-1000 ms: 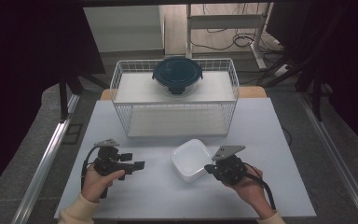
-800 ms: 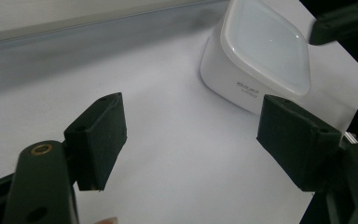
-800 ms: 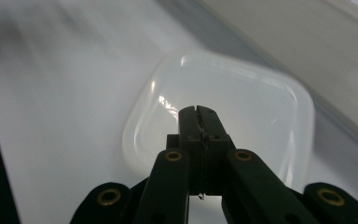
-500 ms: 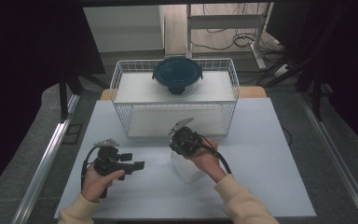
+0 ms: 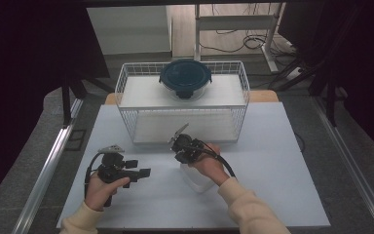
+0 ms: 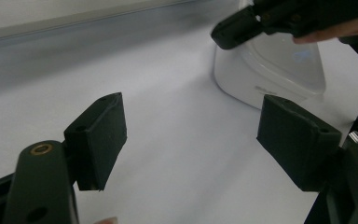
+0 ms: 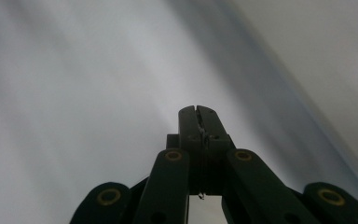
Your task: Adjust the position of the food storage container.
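Right hand-held gripper (image 5: 181, 145) has swung left over the white container (image 5: 197, 178), jaws shut.

No readable txt showing anywhere. White rounded plastic container (image 6: 270, 70) is carrying a faint embossed mark low on its side wall, at approx 1 o'clock in left gripper view, but it's too small & blurred to read.
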Demonstrator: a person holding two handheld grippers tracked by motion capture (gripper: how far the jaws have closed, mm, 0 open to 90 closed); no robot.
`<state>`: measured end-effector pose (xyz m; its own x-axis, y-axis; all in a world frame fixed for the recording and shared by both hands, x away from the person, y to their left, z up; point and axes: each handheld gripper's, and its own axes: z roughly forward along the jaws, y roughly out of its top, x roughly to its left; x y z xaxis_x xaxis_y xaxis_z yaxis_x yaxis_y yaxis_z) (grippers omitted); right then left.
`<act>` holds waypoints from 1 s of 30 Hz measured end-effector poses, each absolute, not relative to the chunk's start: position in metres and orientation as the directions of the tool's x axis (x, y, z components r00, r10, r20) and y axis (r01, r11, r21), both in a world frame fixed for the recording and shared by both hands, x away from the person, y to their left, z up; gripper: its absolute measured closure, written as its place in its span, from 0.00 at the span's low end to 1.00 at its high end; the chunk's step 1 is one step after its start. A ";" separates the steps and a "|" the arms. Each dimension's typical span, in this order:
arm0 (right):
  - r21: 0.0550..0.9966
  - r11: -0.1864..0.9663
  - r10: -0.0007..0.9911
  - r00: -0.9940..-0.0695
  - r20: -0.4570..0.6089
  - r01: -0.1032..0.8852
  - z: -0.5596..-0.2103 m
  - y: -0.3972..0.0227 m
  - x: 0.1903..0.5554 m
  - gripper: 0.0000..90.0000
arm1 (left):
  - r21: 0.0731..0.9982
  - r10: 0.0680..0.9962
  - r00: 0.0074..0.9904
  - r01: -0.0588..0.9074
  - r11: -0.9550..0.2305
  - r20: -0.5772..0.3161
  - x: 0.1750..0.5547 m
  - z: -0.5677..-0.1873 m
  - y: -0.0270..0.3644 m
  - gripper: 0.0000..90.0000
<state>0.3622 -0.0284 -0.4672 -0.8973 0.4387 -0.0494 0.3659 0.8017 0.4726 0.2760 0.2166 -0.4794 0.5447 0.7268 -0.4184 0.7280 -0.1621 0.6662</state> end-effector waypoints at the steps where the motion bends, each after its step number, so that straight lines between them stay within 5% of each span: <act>1: 0.467 0.808 0.429 -0.902 -0.050 0.358 -0.467 -0.030 0.359 0.99 | 0.667 0.726 0.546 0.727 -0.162 -0.419 0.276 -0.479 0.216 0.26; 20: 0.459 0.839 0.343 -0.939 -0.029 0.293 -0.470 -0.088 0.290 0.99 | 0.664 0.732 0.542 0.729 -0.166 -0.413 0.276 -0.481 0.215 0.26; 30: 0.664 0.628 0.541 -0.841 0.002 0.405 -0.436 -0.168 0.287 0.99 | 0.660 0.733 0.537 0.734 -0.161 -0.418 0.276 -0.483 0.214 0.26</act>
<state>0.2868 -0.1676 -0.4358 -0.8413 0.5406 0.0015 0.4049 0.6283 0.6644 0.2764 0.2143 -0.4832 0.5368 0.7326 -0.4185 0.7340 -0.1610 0.6598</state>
